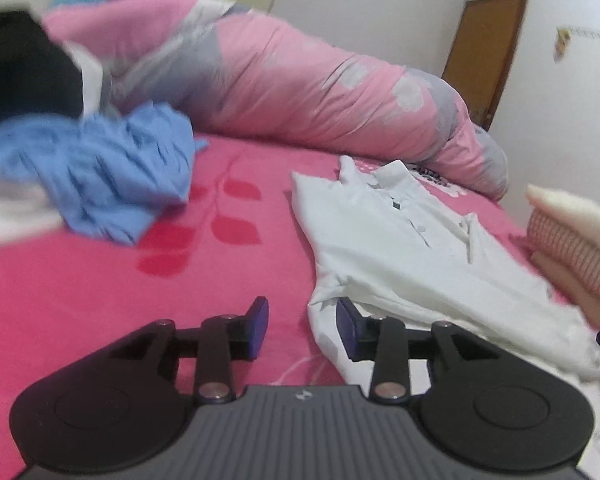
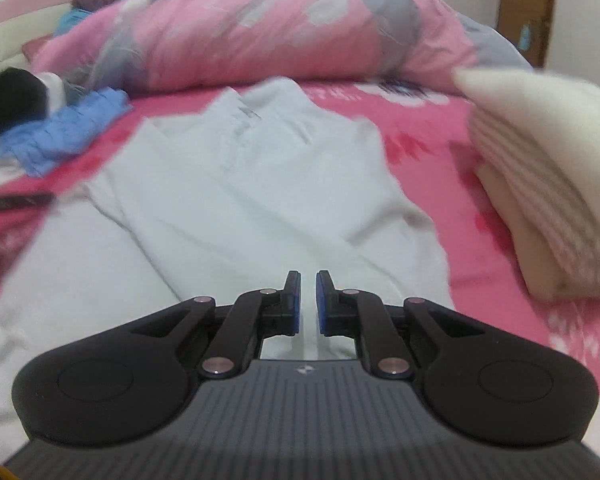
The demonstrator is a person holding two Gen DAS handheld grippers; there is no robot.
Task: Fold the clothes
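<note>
The white shirt lies on the pink bed, collar toward the far side, partly folded, its sleeves tucked in along the body. From the left wrist view it sits to the right, with the buttons and collar sharp enough to read; from the right wrist view the same shirt fills the middle of the frame but is smeared by motion blur, so no button detail shows there.

The left claw stands wide open and holds nothing; its right finger rests at the shirt's near-left edge, the left finger over bare bedding. The right claw is nearly closed — only a narrow slit between its blue pads — and hovers low over the shirt's lower part; whether any cloth is pinched in that slit I cannot tell.

A crumpled blue garment lies well apart to the left, beside a black one. A rolled pink-and-grey quilt runs along the far edge of the bed. To the right of the shirt sits a stack of folded clothes, cream on top, striped beneath — the right wrist view shows most of it, the left only its corner. A brown door shows in the left view.
</note>
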